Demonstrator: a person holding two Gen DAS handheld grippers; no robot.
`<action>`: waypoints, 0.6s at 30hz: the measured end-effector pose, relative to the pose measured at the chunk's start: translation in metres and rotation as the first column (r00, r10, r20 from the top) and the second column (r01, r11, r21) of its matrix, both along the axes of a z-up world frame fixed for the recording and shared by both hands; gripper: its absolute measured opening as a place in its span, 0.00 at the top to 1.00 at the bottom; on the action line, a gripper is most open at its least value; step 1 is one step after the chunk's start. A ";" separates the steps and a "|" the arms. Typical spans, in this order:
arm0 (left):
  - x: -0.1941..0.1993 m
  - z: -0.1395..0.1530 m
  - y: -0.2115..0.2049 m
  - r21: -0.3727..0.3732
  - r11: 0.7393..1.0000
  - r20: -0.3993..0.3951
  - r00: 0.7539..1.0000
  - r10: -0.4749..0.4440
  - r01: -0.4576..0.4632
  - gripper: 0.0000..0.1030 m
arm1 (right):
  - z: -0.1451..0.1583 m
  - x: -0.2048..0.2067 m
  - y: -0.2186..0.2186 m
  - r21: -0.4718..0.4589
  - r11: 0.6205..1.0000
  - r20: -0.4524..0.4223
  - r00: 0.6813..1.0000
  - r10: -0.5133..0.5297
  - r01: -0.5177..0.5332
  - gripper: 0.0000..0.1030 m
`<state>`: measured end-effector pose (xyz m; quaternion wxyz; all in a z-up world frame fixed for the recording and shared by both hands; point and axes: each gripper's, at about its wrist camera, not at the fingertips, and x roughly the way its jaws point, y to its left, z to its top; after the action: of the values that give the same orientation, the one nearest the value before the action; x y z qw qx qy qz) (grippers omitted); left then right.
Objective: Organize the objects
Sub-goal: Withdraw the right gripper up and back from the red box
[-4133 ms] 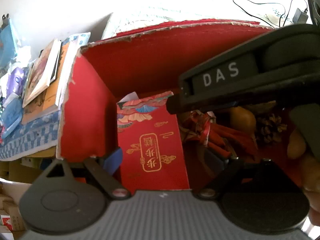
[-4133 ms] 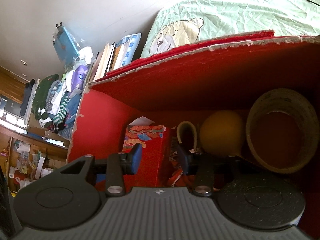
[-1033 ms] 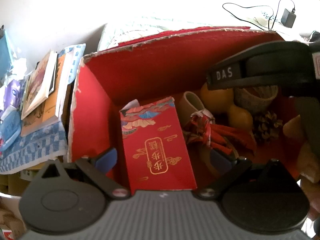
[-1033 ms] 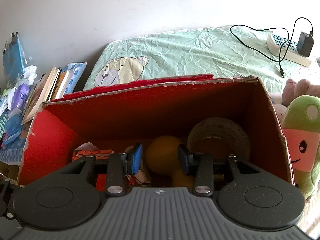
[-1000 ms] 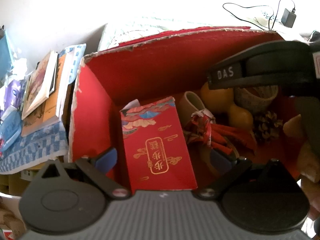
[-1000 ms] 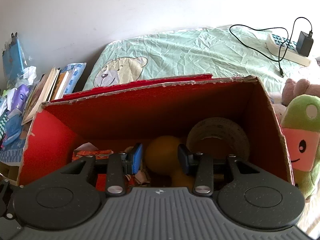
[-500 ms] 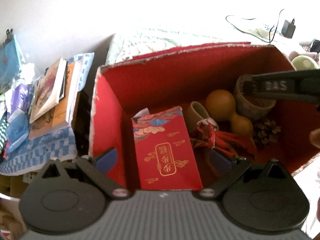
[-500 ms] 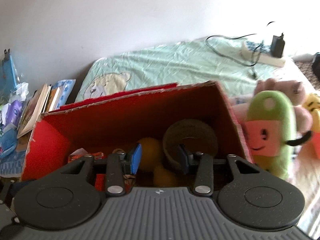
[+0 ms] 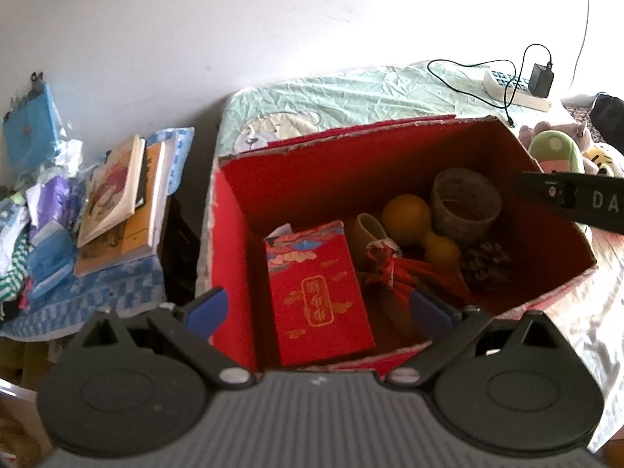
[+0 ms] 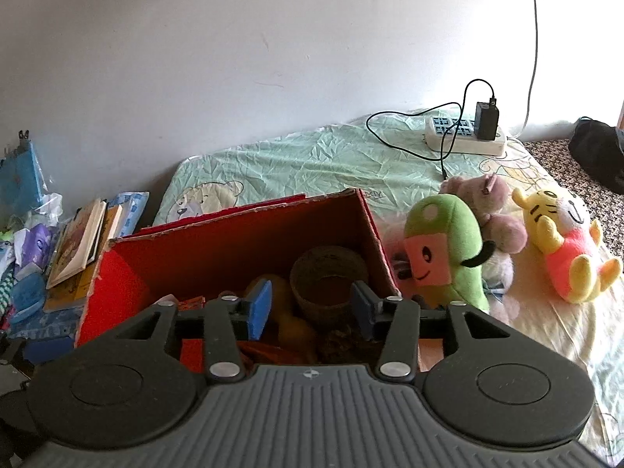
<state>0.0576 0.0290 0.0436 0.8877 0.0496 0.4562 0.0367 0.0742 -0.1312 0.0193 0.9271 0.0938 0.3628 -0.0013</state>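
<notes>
Three plush toys, the green plush toy (image 10: 448, 249) nearest, lie on the bed (image 10: 312, 163) at right of the red box (image 10: 249, 241), soft and light, best pinched at the body by the released, empty right tool (image 10: 310, 308).

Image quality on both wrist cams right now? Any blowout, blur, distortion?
Left wrist: wall blown to near white, strong fisheye bend, red box interior sharp, its right side shaded. Right wrist: even exposure, plush toys crisp, box contents dim in shadow behind the fingers; no motion blur in either.
</notes>
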 end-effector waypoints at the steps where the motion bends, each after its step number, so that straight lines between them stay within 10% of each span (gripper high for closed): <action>1: -0.003 0.001 -0.001 0.005 1.000 0.004 1.000 0.007 -0.007 0.03 | 0.002 -0.003 -0.002 0.002 1.000 0.006 1.000 0.008 -0.008 0.51; 18: -0.059 -0.008 -0.028 -0.094 0.991 -0.041 0.995 0.094 -0.097 0.03 | -0.005 -0.061 -0.013 -0.071 0.985 -0.014 0.987 0.157 -0.158 0.42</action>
<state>-0.0015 0.0008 0.0359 0.8777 -0.0143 0.4757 0.0564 0.0132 -0.1444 0.0147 0.9256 0.0313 0.3725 0.0587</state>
